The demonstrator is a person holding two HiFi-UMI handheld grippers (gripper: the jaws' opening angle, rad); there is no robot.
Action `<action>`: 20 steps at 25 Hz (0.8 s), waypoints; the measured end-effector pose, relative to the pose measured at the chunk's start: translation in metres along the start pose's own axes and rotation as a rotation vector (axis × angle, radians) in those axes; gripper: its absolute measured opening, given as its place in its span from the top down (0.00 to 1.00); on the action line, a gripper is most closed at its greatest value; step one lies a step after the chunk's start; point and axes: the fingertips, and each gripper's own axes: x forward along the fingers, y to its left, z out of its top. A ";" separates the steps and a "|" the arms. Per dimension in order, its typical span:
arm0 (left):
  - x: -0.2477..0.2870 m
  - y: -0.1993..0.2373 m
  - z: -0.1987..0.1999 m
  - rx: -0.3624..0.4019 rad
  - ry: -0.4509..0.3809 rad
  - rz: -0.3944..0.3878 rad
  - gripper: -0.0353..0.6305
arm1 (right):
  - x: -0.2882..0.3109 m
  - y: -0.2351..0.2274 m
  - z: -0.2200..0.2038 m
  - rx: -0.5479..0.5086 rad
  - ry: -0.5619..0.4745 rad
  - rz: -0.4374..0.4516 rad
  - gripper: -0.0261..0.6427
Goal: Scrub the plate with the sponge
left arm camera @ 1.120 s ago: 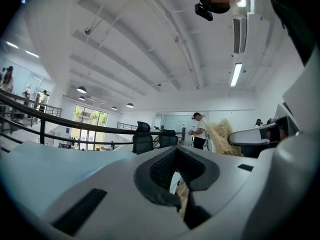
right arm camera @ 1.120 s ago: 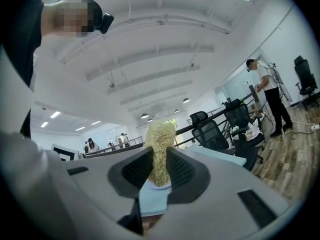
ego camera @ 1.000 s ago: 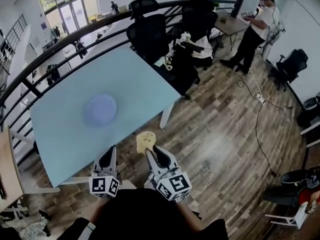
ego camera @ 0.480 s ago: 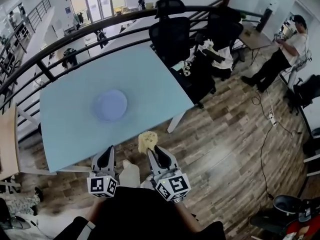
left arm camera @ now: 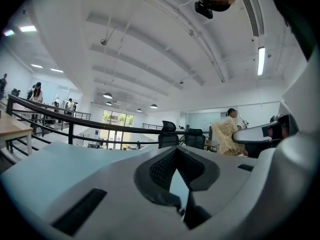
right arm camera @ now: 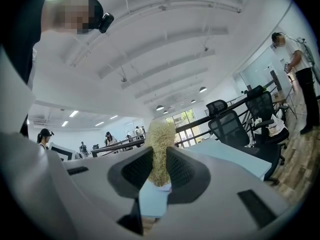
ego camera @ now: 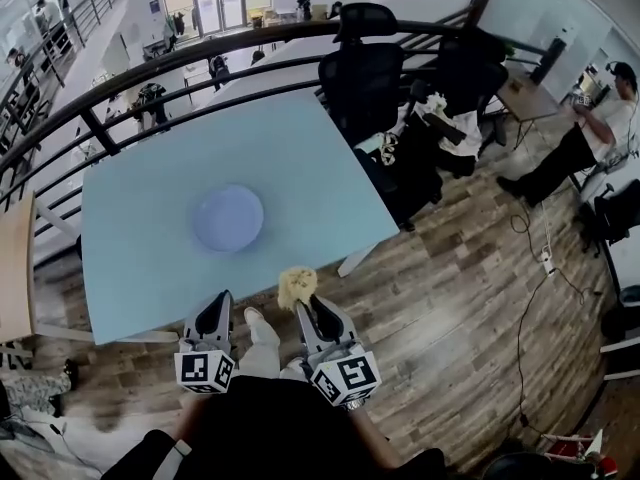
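Plate (ego camera: 228, 218) sat on the pale blue table (ego camera: 130, 268), well apart from both grippers | straw-coloured sponge (right arm camera: 160, 149) stood pinched in the right gripper (ego camera: 310, 308), past the table's near edge | left gripper (ego camera: 214, 308) alongside, jaws pressed together on nothing

A pale blue bench (ego camera: 140, 238) stands on a wooden floor (ego camera: 470, 298). Black office chairs (ego camera: 365, 78) crowd its far side. A black railing (ego camera: 97, 131) curves behind. A person (ego camera: 590, 133) stands at far right.
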 end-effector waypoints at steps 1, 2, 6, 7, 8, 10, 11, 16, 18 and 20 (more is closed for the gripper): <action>0.006 0.002 0.000 -0.001 0.000 0.002 0.95 | 0.006 -0.003 -0.002 0.003 0.006 0.004 0.84; 0.012 0.005 0.000 -0.002 -0.001 0.005 0.95 | 0.012 -0.006 -0.003 0.006 0.010 0.009 0.84; 0.035 0.019 0.002 -0.005 -0.009 0.021 0.95 | 0.042 -0.014 -0.002 0.007 0.025 0.027 0.84; 0.040 0.024 0.002 -0.007 -0.007 0.028 0.95 | 0.051 -0.014 -0.001 0.006 0.029 0.033 0.84; 0.045 0.030 0.002 -0.008 -0.004 0.034 0.94 | 0.059 -0.013 0.000 0.004 0.032 0.040 0.84; 0.056 0.039 0.005 -0.013 0.002 0.045 0.95 | 0.075 -0.012 0.005 0.000 0.036 0.055 0.84; 0.062 0.043 0.006 -0.015 0.002 0.048 0.95 | 0.083 -0.012 0.008 -0.004 0.038 0.063 0.84; 0.092 0.059 0.012 -0.023 -0.008 0.052 0.95 | 0.121 -0.015 0.015 -0.028 0.052 0.084 0.84; 0.101 0.070 0.017 -0.022 -0.016 0.055 0.95 | 0.136 -0.015 0.016 -0.027 0.053 0.086 0.84; 0.109 0.084 0.023 -0.019 -0.027 0.063 0.95 | 0.153 -0.011 0.019 -0.034 0.053 0.092 0.84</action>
